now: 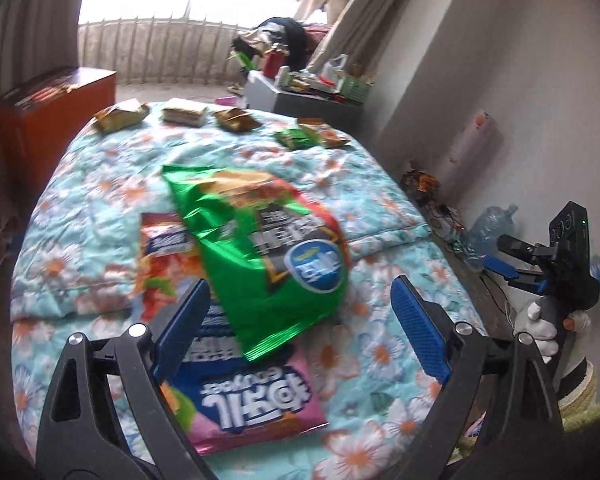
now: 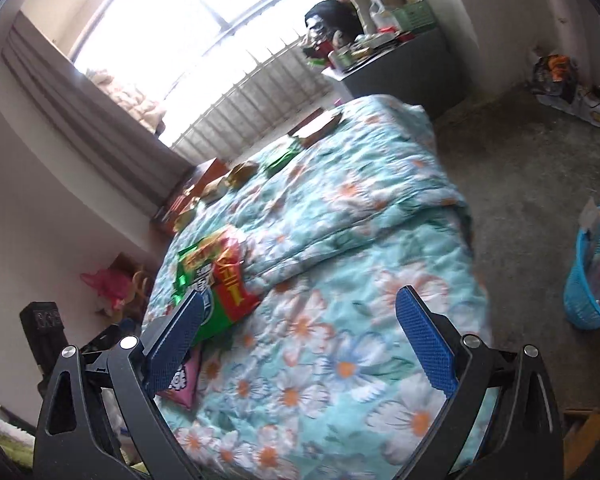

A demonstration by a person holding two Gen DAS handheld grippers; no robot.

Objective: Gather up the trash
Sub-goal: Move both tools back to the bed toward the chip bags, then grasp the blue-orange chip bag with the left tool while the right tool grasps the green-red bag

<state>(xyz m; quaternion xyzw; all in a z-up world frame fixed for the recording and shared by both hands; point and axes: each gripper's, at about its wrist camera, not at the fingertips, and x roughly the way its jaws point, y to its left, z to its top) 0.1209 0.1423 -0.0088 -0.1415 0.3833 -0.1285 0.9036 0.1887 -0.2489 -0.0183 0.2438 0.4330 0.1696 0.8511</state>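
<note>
- The left gripper hangs over the near end of the bed, its jaws spread wide with nothing pressed between the pads.
- The green snack bag lies straight ahead of it, the bag's near, crimped end reaching in between the two blue fingers; no pad touches it.
- That bag's long axis runs away from the gripper toward the far end of the bed, leaning a little to the left in the left wrist view, so the jaws already stand across its narrow width.
- It rests partly on a pink bag at the near edge and beside a red-orange bag to the left.
- Smaller wrappers sit in a row along the far edge of the bed, well apart from both tools.
- The right gripper is also spread wide and empty, over bare quilt nearer the right edge; the green bag lies off by its left finger.
- My judgement: the left hand is the nearer one for the green bag; a short push forward and down, then a squeeze across the crimped end.
- A blue basket stands on the floor off the bed's right side, probably the place for trash.
</note>
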